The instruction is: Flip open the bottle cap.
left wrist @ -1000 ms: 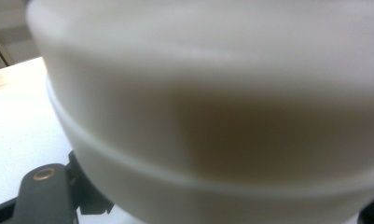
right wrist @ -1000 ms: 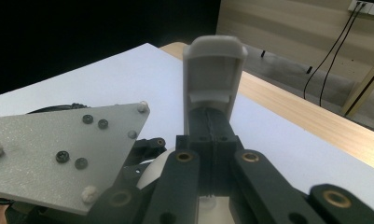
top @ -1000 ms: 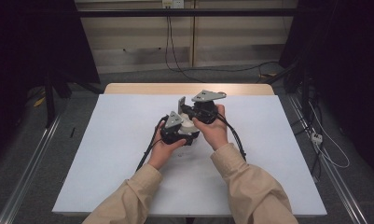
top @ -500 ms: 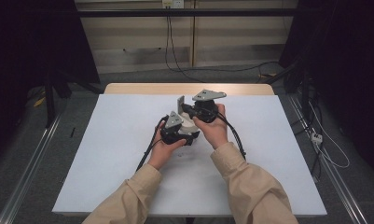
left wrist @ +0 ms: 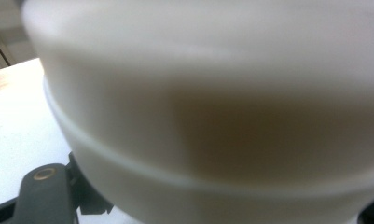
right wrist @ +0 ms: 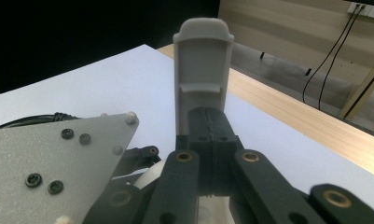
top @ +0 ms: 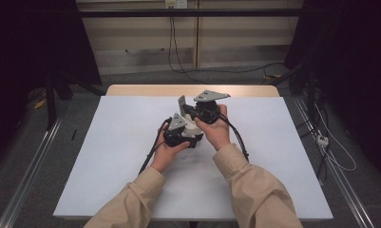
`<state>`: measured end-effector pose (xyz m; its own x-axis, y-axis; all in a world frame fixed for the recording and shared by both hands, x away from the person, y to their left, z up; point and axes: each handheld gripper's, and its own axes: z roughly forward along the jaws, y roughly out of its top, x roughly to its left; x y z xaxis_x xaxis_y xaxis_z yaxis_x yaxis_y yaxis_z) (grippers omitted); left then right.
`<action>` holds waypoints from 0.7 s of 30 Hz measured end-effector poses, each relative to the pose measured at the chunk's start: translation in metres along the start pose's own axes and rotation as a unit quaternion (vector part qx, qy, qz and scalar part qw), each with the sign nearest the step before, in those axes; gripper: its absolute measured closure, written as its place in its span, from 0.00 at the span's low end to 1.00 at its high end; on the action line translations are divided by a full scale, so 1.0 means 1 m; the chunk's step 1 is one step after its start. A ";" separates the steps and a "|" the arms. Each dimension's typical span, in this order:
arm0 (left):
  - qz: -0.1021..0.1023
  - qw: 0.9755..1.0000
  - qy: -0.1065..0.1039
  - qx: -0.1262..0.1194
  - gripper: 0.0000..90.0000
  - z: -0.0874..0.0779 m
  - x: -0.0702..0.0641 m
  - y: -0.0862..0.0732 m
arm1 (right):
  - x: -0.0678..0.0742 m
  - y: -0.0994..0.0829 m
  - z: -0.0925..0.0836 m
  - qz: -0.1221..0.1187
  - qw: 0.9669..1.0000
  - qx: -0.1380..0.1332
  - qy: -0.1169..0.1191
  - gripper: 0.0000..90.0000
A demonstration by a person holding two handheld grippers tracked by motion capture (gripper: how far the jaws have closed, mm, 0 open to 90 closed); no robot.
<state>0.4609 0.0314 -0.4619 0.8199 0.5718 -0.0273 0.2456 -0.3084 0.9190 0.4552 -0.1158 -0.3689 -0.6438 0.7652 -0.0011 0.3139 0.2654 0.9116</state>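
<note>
Holding my right hand-held gripper (right wrist: 208,135) clamped on a grey moulded plastic tab (right wrist: 202,70) above mid-bench (top: 107,156); my left hand-held gripper (top: 181,130) grips a white round plastic container (left wrist: 212,116), opening unclear. Steady both.

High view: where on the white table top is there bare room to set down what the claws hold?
The table top is bare left of the left claw, out to its left edge, and right of the right claw, to the right edge. The far strip by the wooden edge is free too. It's crowded mid-table, around both claws, cables and sleeves.
</note>
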 end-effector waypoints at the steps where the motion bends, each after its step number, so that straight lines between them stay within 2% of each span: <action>1: 0.000 1.000 0.000 0.000 0.21 0.000 0.000 0.000 | 0.000 0.000 0.001 -0.002 1.000 0.000 0.000 1.00; 12: 0.001 1.000 0.000 0.001 0.21 0.000 0.000 0.000 | 0.000 0.000 0.005 -0.005 1.000 0.004 -0.002 1.00; 14: 0.006 1.000 0.004 0.002 0.21 0.000 0.001 0.000 | 0.000 0.000 0.006 -0.006 1.000 0.003 -0.002 1.00; 18: -0.001 1.000 -0.001 0.001 0.21 0.000 0.000 0.000 | 0.000 -0.001 0.008 -0.004 1.000 0.003 -0.002 1.00; 21: 0.000 1.000 0.005 0.001 0.21 0.000 0.000 0.000 | 0.000 -0.002 0.010 -0.005 1.000 0.004 -0.002 1.00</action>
<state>0.4607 0.0317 -0.4619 0.8145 0.5797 -0.0233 0.2464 -0.3093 0.9185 0.4612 -0.1106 -0.3746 -0.6435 0.7653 -0.0112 0.3141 0.2774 0.9080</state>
